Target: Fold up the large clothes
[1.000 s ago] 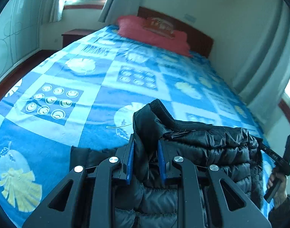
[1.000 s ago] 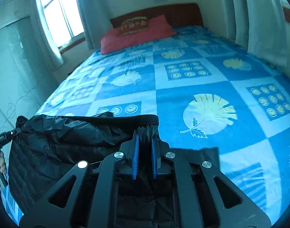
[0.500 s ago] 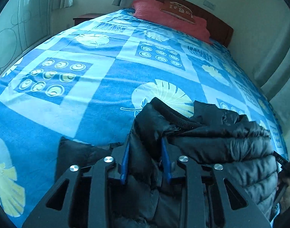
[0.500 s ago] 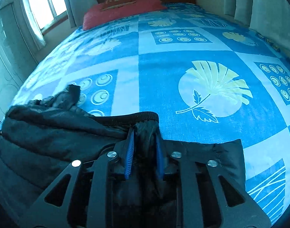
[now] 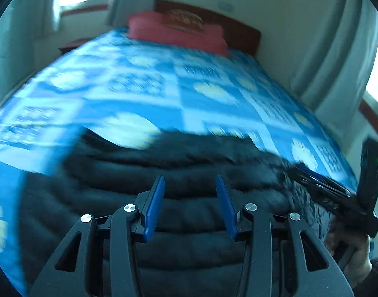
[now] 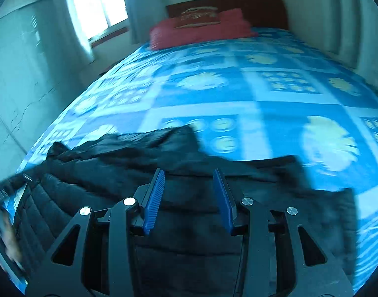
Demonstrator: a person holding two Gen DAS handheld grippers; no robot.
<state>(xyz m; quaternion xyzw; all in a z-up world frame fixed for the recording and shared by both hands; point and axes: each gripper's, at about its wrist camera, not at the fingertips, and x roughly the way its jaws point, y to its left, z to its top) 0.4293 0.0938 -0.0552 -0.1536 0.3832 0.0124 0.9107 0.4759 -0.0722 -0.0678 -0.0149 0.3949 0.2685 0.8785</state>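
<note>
Left wrist: left gripper (image 5: 190,185) released, jaws just opening, nothing pinched; black puffer jacket (image 5: 184,178) flat on blue bedspread (image 5: 139,94) beneath. Right wrist: right gripper (image 6: 188,182) likewise released, just opening, above jacket (image 6: 189,168). Blurred.

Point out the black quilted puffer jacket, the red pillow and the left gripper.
black quilted puffer jacket (image 5: 189,222), left wrist view, quilted body panel
red pillow (image 6: 201,28), right wrist view, front face
left gripper (image 5: 189,180), left wrist view, midway between fingertips

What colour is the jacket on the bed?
Black, quilted jacket; clearest in the right wrist view.
</note>
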